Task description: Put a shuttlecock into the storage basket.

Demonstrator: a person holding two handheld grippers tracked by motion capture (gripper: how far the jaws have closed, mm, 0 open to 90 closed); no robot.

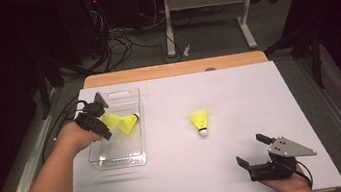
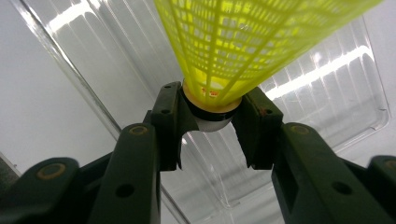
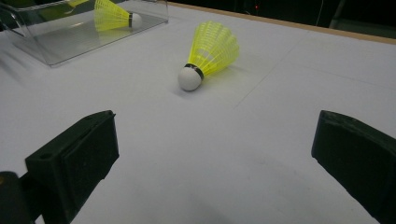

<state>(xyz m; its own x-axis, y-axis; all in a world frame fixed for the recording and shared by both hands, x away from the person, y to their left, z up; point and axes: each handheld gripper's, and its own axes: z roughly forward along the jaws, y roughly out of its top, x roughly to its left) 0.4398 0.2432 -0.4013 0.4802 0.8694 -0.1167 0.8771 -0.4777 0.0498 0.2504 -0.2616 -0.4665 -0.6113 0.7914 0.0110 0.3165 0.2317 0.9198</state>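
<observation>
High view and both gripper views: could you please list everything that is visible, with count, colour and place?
shuttlecocks: three, yellow with white heads; one lies alone on the table, one lies in the box, one is held over the box by the left gripper
box: one, clear plastic, at the left of the table
table: one, white top with a wooden far edge
desk frame: one, white, on the floor behind the table
cables: several, dark, on the floor behind
left gripper: one, black, fingers closed on the shuttlecock's head
right gripper: one, black, open, at the near right edge
forearms: two, from the bottom, the left in a dark sleeve
</observation>
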